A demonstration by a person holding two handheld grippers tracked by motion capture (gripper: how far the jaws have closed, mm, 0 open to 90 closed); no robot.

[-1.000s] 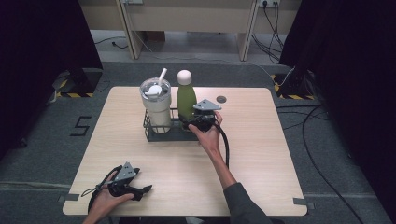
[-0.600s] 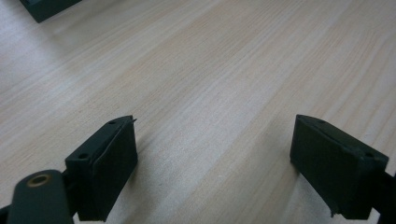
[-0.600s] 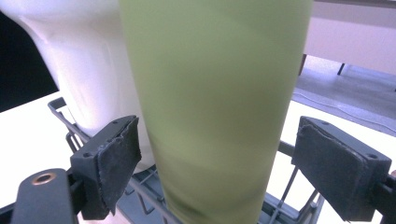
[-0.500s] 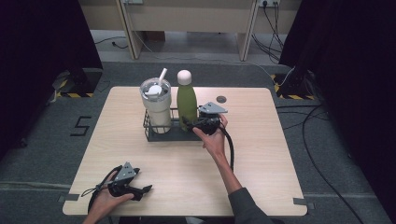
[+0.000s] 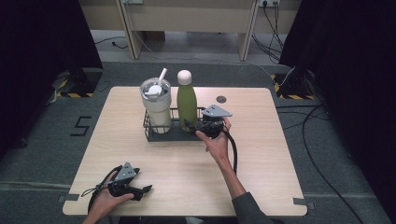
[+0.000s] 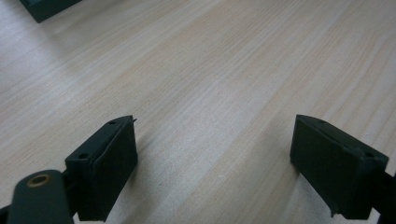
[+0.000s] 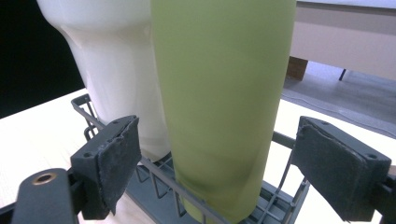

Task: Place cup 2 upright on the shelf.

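The green bottle [image 5: 187, 105] stands upright in the dark wire basket [image 5: 150, 133] just above the middle of the high view, its long axis vertical and its white cap [image 5: 184, 76] pointing straight up. It occupies the right part of the basket, with the cream tumbler [image 5: 156, 103] touching or just beside it on the left; the tumbler's straw [image 5: 161, 76] leans up and to the right.

In the right gripper view the bottle [image 7: 224, 102] rises through the centre of the frame, base in the basket [image 7: 163, 179] at the bottom, body running out of the top edge. The right gripper [image 7: 217, 158] faces it level from outside the basket, its 2 pads spread wider than the bottle and standing clear of it on both sides, nothing pressed between them. In the high view that gripper [image 5: 192, 127] sits right of the bottle's foot, at the basket's right end.

The left gripper [image 5: 142, 190] lies low on the table [image 5: 261, 154] in the lower left of the high view, well apart from the basket. In its own view its jaws stand wide apart over bare wood [image 6: 210, 84].
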